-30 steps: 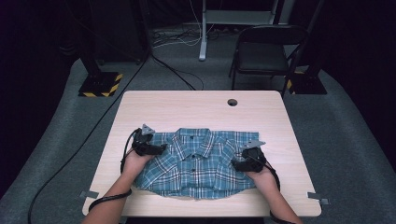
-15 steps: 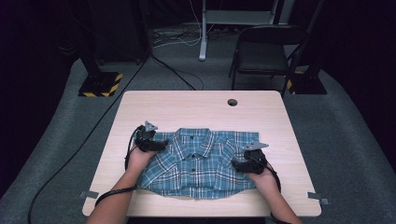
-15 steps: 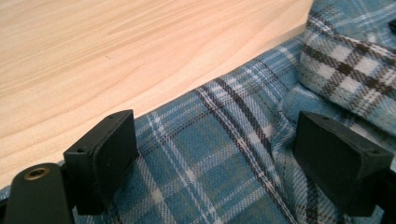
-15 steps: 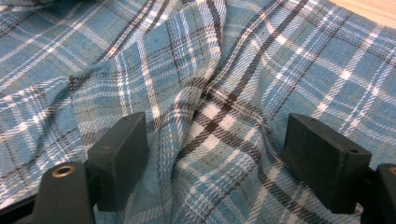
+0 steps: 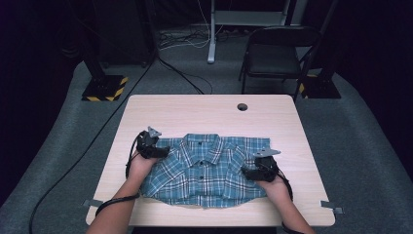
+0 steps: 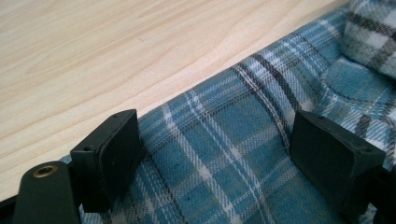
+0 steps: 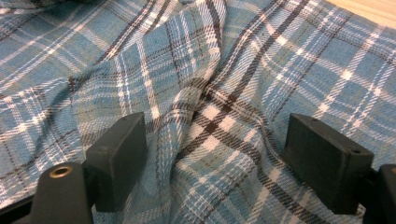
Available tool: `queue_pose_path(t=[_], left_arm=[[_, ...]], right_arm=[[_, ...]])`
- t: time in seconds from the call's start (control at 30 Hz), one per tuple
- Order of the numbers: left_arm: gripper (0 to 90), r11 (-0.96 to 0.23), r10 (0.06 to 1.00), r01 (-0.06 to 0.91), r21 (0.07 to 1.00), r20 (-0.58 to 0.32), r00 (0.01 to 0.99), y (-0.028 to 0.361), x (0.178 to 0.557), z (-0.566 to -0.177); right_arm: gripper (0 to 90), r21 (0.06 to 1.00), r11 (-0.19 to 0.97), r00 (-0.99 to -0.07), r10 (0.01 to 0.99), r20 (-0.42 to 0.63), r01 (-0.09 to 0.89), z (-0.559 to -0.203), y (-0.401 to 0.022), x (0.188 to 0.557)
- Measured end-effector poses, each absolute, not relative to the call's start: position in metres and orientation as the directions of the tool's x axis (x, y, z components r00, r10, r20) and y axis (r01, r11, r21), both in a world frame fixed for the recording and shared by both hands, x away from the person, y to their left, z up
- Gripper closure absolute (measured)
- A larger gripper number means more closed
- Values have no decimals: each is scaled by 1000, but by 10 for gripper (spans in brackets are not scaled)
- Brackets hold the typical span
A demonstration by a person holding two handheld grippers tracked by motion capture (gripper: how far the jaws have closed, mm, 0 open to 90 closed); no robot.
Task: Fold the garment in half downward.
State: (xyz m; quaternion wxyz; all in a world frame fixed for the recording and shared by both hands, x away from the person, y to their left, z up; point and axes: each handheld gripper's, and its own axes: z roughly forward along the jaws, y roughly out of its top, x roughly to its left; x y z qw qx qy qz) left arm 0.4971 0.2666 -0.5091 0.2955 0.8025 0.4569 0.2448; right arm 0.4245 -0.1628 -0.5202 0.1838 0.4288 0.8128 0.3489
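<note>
My left claw point(image 5: 163, 152) gapes at the plaid shirt's point(image 5: 209, 168) nine o'clock edge, having just narrowed slightly; my right claw point(image 5: 246, 171) gapes at three o'clock. No readable label.

this looks like a recording studio or lab, not a home. a plain light wooden table point(image 5: 195, 112) with a cable hole point(image 5: 242, 107) stands alone on grey carpet point(image 5: 360, 146), ringed by dark walls. behind it are a black folding chair point(image 5: 275, 53), stand bases with yellow-black hazard tape point(image 5: 103, 90), a metal post point(image 5: 212, 34) and loose cables point(image 5: 185, 39) on the floor.
</note>
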Motion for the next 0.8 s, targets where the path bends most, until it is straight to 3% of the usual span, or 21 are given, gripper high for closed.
queue_pose_path(t=[0.23,0.4,0.5,0.7,0.8], left_arm=[[149,-362,899,606,709,92,429,289,488,-505],[143,-313,897,629,712,2,443,300,489,-516],[143,-330,894,608,722,32,446,300,483,-505],[148,-384,839,539,750,39,543,297,456,-481],[155,-381,813,566,731,-27,582,295,448,-490]], right_arm=[[199,729,386,-566,824,3,565,-521,-163,425],[199,729,385,-565,825,3,566,-521,-163,425],[198,731,384,-567,824,4,564,-521,-164,425],[197,731,385,-569,822,5,564,-521,-164,425],[196,732,386,-571,821,5,561,-521,-164,425]])
